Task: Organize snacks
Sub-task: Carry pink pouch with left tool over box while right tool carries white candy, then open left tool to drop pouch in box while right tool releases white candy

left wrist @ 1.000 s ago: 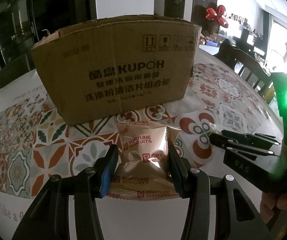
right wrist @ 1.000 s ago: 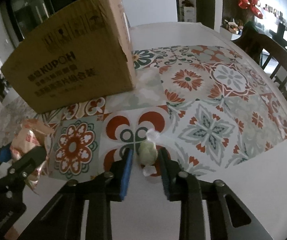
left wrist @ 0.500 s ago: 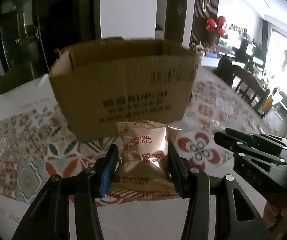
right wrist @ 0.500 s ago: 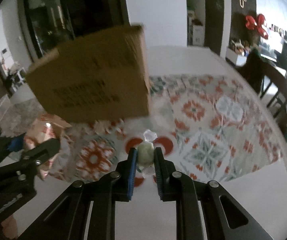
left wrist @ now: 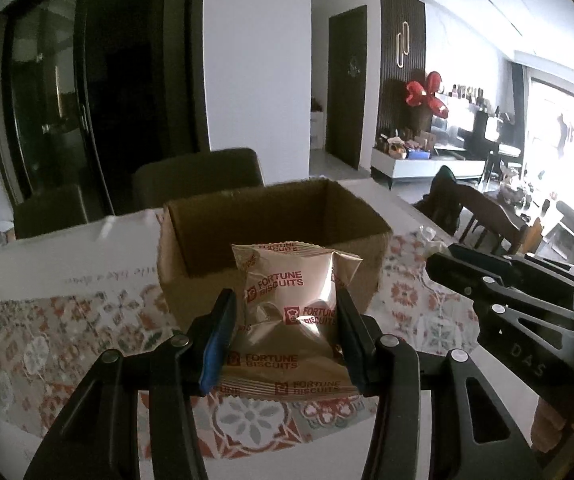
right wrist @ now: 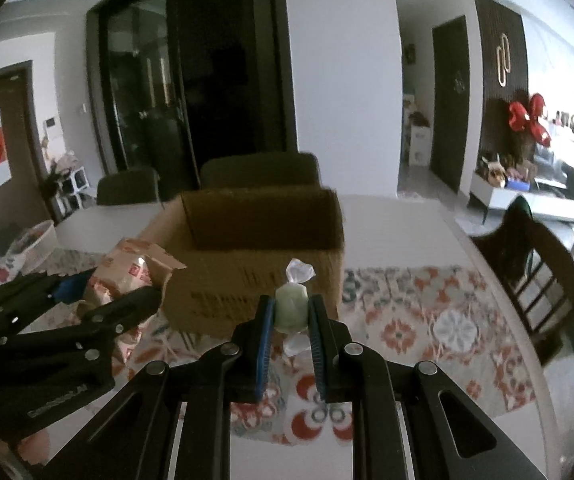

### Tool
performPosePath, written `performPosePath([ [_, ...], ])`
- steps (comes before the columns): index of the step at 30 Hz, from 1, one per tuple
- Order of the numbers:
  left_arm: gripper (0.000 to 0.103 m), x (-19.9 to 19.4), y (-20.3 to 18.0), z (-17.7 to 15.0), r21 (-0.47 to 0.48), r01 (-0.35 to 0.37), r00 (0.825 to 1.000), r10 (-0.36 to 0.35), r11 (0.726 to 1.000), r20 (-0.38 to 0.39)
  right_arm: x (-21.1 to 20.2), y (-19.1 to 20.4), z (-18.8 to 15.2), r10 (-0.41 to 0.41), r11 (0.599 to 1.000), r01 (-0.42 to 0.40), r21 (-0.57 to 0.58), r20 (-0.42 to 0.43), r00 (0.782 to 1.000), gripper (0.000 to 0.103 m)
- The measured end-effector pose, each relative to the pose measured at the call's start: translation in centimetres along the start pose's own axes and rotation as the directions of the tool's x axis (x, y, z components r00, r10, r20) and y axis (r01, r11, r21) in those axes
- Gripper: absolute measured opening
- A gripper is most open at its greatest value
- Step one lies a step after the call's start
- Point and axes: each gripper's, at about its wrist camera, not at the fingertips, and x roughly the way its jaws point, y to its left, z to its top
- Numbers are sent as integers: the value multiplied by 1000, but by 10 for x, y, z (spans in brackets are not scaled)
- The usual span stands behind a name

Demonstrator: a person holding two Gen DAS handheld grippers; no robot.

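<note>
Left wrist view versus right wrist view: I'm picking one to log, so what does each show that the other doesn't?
Only the left wrist view shows the packet's FORTUNE BISCUITS print, on the biscuit packet clamped in the left hand-held gripper. Only the right wrist view shows the green wrapped candy pinched in the right hand-held gripper, plus a white basket at far left. Both show the open cardboard box on the patterned tablecloth, and the other hand-held gripper alongside.
</note>
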Motion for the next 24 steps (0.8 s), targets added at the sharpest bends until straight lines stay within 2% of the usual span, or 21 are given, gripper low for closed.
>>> performPosePath([
  [9, 49, 7, 10, 31, 21, -20, 999, 19, 1000, 36, 11, 5, 34, 43, 999, -43, -8, 43, 998, 19],
  [19, 49, 50, 28, 62, -8, 3, 1000, -3, 1000, -5, 50, 5, 62, 57, 998, -57, -12, 29, 998, 19],
  [24, 49, 78, 38, 75, -23, -8, 1000, 7, 1000, -25, 77, 2, 74, 50, 999, -50, -4, 14, 999, 19],
])
